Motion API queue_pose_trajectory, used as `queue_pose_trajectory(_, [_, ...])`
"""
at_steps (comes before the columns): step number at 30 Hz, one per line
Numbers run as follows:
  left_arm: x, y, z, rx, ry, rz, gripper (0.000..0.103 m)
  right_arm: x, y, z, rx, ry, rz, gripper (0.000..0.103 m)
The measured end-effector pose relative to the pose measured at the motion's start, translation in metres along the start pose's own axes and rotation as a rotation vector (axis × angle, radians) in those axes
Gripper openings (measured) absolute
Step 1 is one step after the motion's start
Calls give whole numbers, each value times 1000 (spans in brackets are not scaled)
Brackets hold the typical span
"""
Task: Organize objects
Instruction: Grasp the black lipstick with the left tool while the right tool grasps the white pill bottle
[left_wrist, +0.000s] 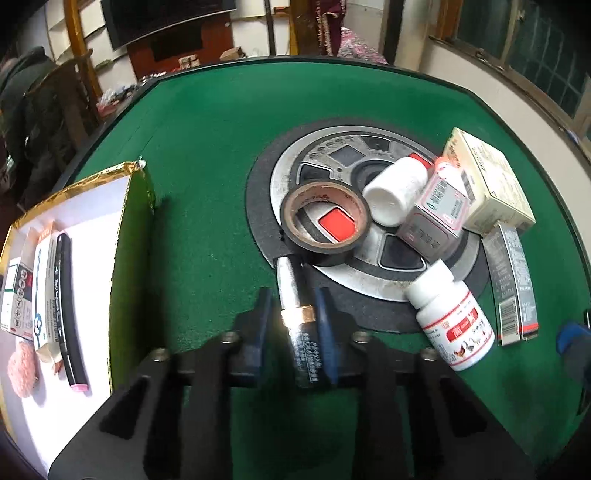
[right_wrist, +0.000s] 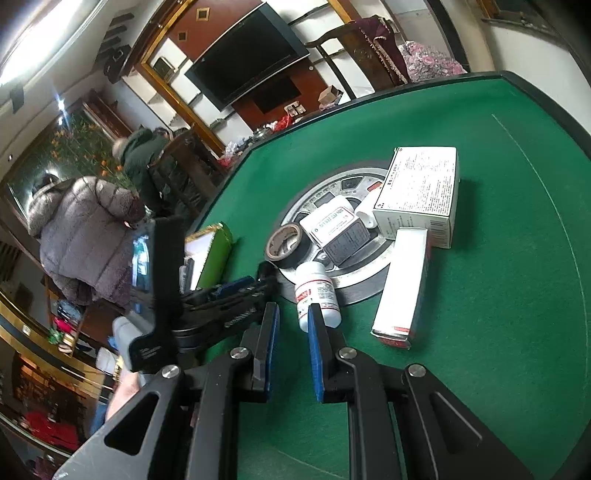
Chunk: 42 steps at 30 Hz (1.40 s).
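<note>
Left tongs (left_wrist: 295, 314) closed narrow on a lipstick-like tube (left_wrist: 297, 314) with silver cap, gold band and black body; pads press both its sides. Tube lies on the green counter (left_wrist: 207, 155), cap end touching the near edge of the round metal hub (left_wrist: 373, 284) at counter centre. On the hub: tape roll (left_wrist: 324, 221) just beyond the tube's cap, a white bottle on its side (left_wrist: 397, 192), a small pink-grey box (left_wrist: 436, 214) leaning against it. Cream box (left_wrist: 487, 181) sits on the hub's right edge, long narrow box (left_wrist: 511, 284) right of the hub, second white bottle with red label (left_wrist: 452, 317) on its near-right rim. Well left of the hub, a gold-edged tray (left_wrist: 74, 184) holds a black marker (left_wrist: 70, 317), two small cartons and a pink fluffy item (left_wrist: 24, 373). Right tongs (right_wrist: 291, 314) nearly closed, nothing gripped, just above the counter on the near side of the hub; right pad sits in front of the red-label bottle, contact unclear.
</note>
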<state>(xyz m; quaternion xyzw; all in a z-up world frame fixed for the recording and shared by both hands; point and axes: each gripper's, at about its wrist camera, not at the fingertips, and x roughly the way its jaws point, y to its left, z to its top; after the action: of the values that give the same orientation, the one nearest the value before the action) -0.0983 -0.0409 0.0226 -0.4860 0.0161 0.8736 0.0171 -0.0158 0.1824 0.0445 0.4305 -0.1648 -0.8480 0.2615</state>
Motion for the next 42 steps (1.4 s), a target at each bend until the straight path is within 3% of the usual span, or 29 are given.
queue_pose_trajectory(7, [-3, -5, -11, 34, -42, 42, 23, 29, 23, 11, -170, 52, -106, 15])
queue_pose_trajectory(11, [-3, -2, -10, 31, -49, 22, 24, 64, 22, 21, -185, 148, -166, 15])
queue_pose_trajectory(13, [-2, -1, -10, 34, -55, 28, 25, 70, 24, 22, -189, 154, -174, 17])
queue_pose_trajectory(14, [-3, -1, -10, 35, -55, 31, 26, 73, 25, 22, -191, 161, -162, 18])
queue_pose_trajectory(16, [-2, -3, -10, 39, -57, 36, 26, 80, 29, 23, -211, 189, -171, 31])
queue_pose_trajectory(19, [-2, -3, -10, 46, -60, 45, 27, 86, 32, 22, -228, 185, -192, 33])
queue_pose_trajectory(30, [0, -8, -12, 84, -98, 82, 28, 87, 18, 15, -202, 175, -104, 36])
queue_pose_trajectory(34, [1, 0, -9, 48, -90, 40, 28, 82, 13, 12, -208, 191, -64, 36])
queue_pose_trajectory(36, [1, 1, -9, 47, -89, 50, 38, 82, 14, 11, -221, 203, -59, 36])
queue_pose_trajectory(42, [1, -1, -9, 51, -90, 62, 41, 80, 31, -3, -392, 204, -219, 36])
